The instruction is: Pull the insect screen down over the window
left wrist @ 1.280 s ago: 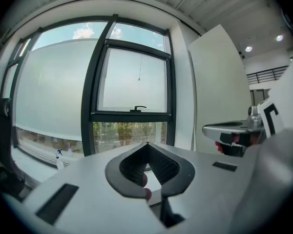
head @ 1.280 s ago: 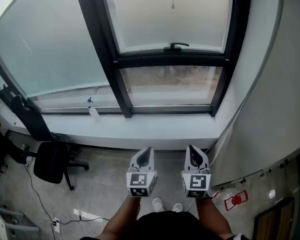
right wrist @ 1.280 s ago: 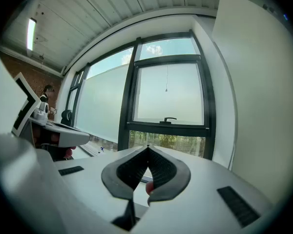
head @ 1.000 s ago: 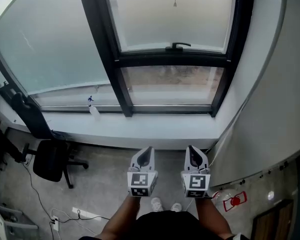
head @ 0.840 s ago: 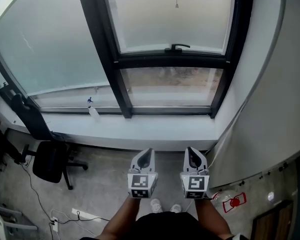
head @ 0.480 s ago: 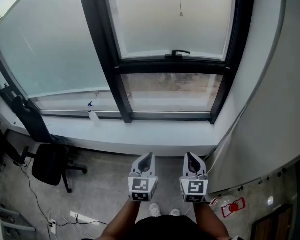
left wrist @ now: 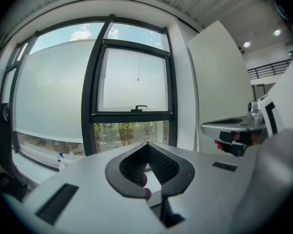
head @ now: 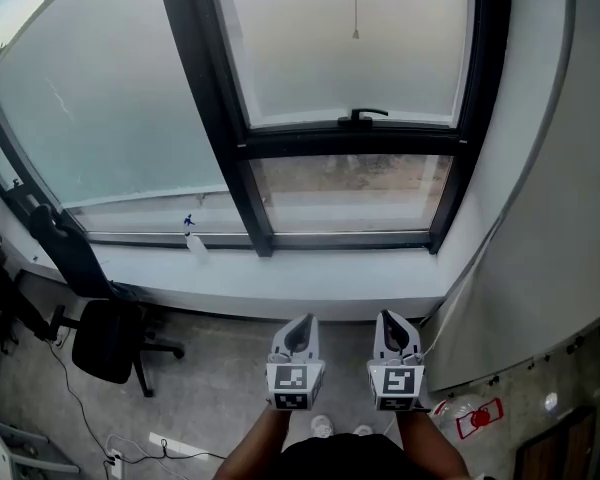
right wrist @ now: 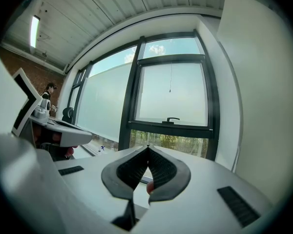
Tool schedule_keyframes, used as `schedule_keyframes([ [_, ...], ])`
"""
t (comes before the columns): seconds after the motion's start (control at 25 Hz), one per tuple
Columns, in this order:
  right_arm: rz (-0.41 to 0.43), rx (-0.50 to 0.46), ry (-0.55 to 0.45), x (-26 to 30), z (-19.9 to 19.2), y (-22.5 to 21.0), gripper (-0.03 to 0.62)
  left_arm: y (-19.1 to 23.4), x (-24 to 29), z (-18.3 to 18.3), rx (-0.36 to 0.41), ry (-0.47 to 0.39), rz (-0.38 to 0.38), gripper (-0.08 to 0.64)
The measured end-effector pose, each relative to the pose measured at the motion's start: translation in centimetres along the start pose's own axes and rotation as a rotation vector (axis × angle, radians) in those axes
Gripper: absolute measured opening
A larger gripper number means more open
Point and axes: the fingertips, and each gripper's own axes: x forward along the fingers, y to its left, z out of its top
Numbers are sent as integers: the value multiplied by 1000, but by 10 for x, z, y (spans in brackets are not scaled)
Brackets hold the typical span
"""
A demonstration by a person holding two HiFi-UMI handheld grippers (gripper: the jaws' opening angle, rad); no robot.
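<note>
both shut, empty: left tongs (head: 299,323) and right tongs (head: 391,318) sit low, side by side. the screen's pull cord (head: 356,8) hangs vertical before the upper window (head: 310,58) pane, well above and ahead. right tongs look slightly nearer.

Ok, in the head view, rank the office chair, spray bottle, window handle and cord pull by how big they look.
1. office chair, clearly largest.
2. window handle and spray bottle: too alike to rank; the handle is longer, the bottle thicker.
3. cord pull, smallest.
</note>
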Motion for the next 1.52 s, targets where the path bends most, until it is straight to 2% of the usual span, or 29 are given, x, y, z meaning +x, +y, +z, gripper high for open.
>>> schedule_keyframes([
  [0.2,-38,38,-1,12,8,5,3,17,5,2,9,-5,-14,3],
  [0.4,-57,28,-27,22,20,18,3,32,9,8,13,-20,-32,3],
  [0.76,-40,8,-29,39,19,29,3,49,26,4,-2,-6,-52,3],
  [1.08,-58,17,-11,77,9,3,3,54,66,12,8,-3,-40,3],
  [1.28,-39,22,-15,111,9,-20,3,57,104,16,30,14,-26,3],
  [1.52,-25,9,-27,147,16,-46,3,54,149,33,9,-8,-25,3],
])
